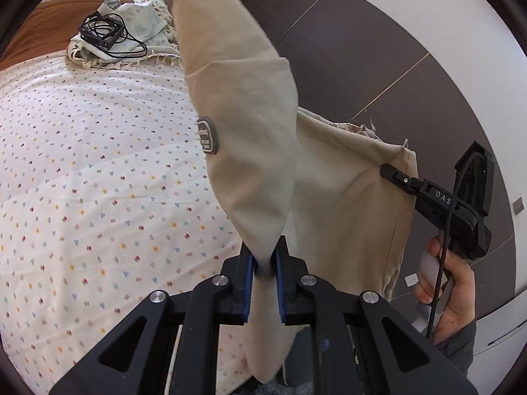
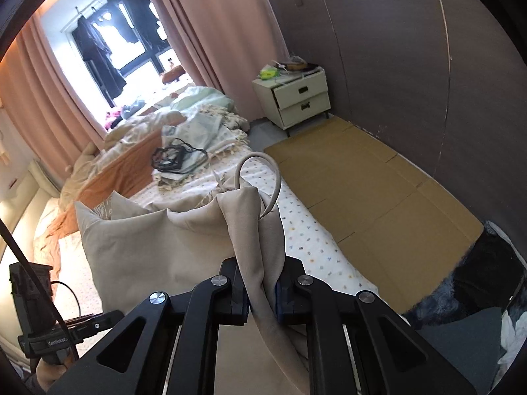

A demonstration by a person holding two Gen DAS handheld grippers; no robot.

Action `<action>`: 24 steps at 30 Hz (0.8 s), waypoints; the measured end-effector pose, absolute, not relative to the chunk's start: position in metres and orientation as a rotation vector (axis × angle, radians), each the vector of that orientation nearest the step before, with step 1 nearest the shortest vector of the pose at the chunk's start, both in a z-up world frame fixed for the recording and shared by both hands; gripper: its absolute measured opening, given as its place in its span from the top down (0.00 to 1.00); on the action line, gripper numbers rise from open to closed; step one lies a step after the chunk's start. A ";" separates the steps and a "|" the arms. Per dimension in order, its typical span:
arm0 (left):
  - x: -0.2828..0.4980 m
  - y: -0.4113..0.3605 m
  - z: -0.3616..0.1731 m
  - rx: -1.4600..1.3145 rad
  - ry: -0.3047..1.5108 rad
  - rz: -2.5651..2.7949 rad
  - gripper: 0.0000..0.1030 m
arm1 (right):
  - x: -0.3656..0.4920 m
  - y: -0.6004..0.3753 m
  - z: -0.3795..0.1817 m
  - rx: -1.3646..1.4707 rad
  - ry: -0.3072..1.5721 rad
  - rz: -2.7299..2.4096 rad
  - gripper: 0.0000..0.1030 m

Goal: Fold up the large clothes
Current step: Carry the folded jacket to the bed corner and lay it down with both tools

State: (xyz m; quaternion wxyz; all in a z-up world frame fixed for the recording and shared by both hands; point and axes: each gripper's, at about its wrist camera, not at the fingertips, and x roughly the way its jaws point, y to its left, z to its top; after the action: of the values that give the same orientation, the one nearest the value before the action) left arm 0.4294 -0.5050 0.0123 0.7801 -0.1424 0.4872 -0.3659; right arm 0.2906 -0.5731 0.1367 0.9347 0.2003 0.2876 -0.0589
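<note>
A large beige garment (image 1: 250, 151) with a grey oval patch (image 1: 207, 135) hangs in the air above the bed. My left gripper (image 1: 264, 258) is shut on a bunched edge of it. My right gripper (image 2: 262, 283) is shut on another bunched edge, by a pale drawstring loop (image 2: 263, 177). In the left wrist view the right gripper (image 1: 395, 174) pinches the garment's far hem. In the right wrist view the garment (image 2: 158, 240) sags between the two grippers, and the left gripper's body shows low at the left edge.
The bed (image 1: 82, 164) has a dotted white sheet. Folded patterned cloth with a black cable and frame (image 1: 105, 33) lies at its far end, with an orange blanket (image 2: 108, 171). Cardboard (image 2: 378, 191) covers the floor beside a white nightstand (image 2: 296, 98).
</note>
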 end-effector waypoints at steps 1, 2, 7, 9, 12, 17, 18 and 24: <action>0.436 -0.506 0.007 -0.311 1.062 -0.785 0.87 | 0.296 -0.576 0.133 0.409 0.597 -0.125 0.92; 0.443 -0.506 0.001 -0.314 1.070 -0.781 0.87 | 0.302 -0.575 0.131 0.406 0.607 -0.130 0.92; 0.472 -0.509 -0.029 -0.315 1.096 -0.751 0.87 | 0.328 -0.573 0.117 0.397 0.643 -0.139 0.92; 0.482 -0.507 -0.043 -0.320 1.117 -0.726 0.86 | 0.338 -0.569 0.110 0.391 0.660 -0.149 0.91; 0.499 -0.509 -0.069 -0.305 1.202 -0.706 0.73 | 0.351 -0.576 0.099 0.447 0.708 -0.223 0.79; 0.502 -0.497 -0.097 -0.295 1.248 -0.679 0.47 | 0.334 -0.580 0.106 0.372 0.713 -0.361 0.29; 0.501 -0.495 -0.099 -0.297 1.246 -0.675 0.28 | 0.323 -0.580 0.109 0.372 0.701 -0.364 0.25; 0.488 -0.495 -0.101 -0.266 1.208 -0.688 0.22 | 0.237 -0.593 0.105 0.426 0.679 -0.399 0.25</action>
State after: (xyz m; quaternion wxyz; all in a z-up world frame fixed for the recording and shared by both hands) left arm 0.4883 -0.4950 -0.1009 0.7599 -0.1220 0.5547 -0.3162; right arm 0.2373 -0.5931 0.1052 0.9015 0.2058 0.3282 -0.1929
